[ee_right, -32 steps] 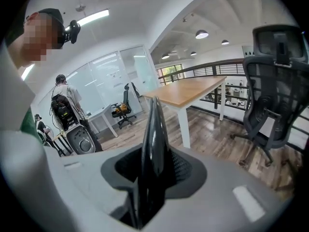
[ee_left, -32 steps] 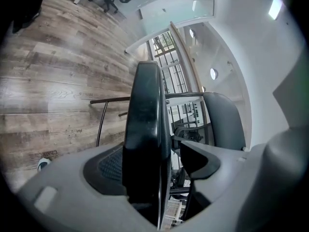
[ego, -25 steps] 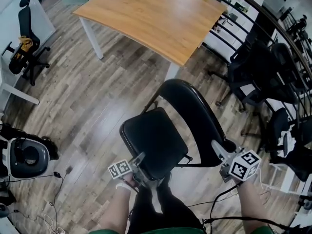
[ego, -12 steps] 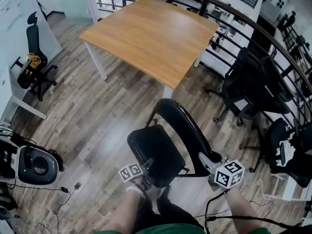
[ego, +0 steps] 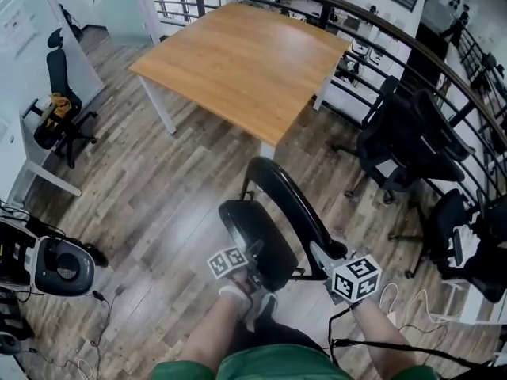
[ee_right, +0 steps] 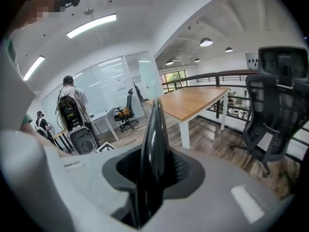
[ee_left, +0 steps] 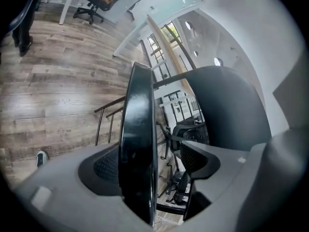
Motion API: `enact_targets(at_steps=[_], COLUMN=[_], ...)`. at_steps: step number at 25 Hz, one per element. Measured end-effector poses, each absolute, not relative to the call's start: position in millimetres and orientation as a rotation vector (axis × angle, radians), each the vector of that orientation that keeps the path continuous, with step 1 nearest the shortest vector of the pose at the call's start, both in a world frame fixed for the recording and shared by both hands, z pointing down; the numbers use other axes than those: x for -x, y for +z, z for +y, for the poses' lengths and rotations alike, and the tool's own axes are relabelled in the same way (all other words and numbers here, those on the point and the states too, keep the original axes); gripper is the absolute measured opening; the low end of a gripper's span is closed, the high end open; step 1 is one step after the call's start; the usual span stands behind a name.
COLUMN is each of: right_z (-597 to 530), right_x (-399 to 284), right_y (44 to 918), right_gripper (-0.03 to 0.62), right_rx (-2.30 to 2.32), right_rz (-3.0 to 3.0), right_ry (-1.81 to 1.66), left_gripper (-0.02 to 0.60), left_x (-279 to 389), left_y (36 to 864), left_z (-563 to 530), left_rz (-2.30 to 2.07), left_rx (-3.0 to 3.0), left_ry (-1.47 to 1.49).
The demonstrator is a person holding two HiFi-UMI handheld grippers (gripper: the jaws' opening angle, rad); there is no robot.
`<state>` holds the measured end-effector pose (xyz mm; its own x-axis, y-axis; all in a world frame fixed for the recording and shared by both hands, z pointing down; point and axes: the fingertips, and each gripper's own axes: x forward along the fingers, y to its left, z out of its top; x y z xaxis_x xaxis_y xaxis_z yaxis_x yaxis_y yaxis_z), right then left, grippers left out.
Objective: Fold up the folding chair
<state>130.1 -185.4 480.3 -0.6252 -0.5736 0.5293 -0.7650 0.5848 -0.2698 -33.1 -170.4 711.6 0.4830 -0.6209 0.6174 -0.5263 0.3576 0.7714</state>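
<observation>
The black folding chair (ego: 273,220) stands on the plank floor (ego: 158,180) just in front of the person, on the near side of the wooden table (ego: 238,54). The left gripper (ego: 255,269) is unclenched. The front edge of the seat (ee_left: 137,129) lies between its jaws, against one pad and with a gap to the other. The right gripper (ee_right: 154,170) has its jaws closing around the top edge of the backrest (ee_right: 157,129), and the pads are not yet pressing it. The cube (ego: 356,278) on each gripper bears square black-and-white markers.
</observation>
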Motion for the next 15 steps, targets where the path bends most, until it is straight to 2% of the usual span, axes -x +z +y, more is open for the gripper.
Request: enact_targets(at_steps=[15], right_z=[-176], right_x=[-119], right_y=[463], right_gripper=[0.106], right_rx=[-1.096], right_rz=[-2.401], right_ry=[0.569], left_gripper=[0.368], left_x=[-29], left_y=[682], left_z=[-217], left_rz=[-1.186], left_rx=[-1.255], left_ry=[-0.023])
